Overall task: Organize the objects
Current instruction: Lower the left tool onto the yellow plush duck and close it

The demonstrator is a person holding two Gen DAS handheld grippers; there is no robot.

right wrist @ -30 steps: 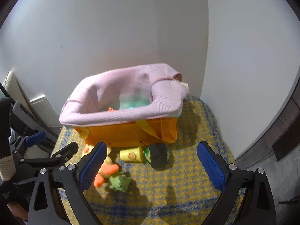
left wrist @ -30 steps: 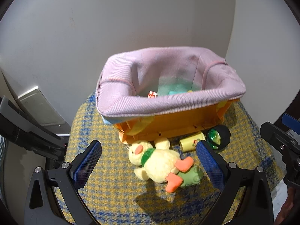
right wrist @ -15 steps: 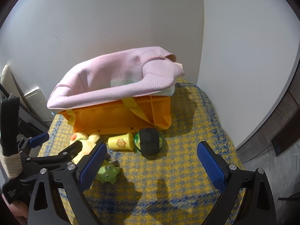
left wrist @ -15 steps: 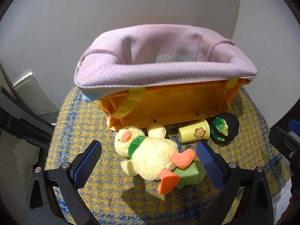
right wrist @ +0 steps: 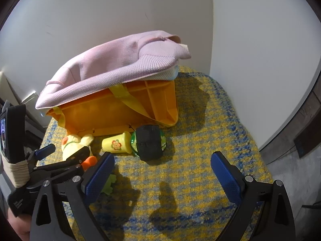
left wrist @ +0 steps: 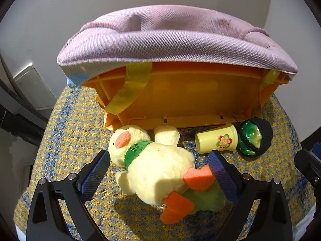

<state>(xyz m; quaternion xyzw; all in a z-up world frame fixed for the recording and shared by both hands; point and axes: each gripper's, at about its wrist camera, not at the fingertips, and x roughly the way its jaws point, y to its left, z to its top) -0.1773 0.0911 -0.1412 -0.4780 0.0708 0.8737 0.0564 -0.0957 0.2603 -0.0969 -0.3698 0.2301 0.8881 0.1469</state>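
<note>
left gripper point(left wrist: 158, 172) closing around plush duck point(left wrist: 154, 166), nothing pinched yet

duck's long axis runs diagonal from orange bin point(left wrist: 180, 96); right gripper point(right wrist: 160, 172) wide, empty, probably farther.

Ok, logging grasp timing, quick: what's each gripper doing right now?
Left gripper: fingers closing around the plush duck, not gripping it yet.
Right gripper: open, holding nothing.

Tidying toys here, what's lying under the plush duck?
A green toy pokes out beneath the plush duck by its orange feet; the rest is covered, so what it is can't be told.
</note>
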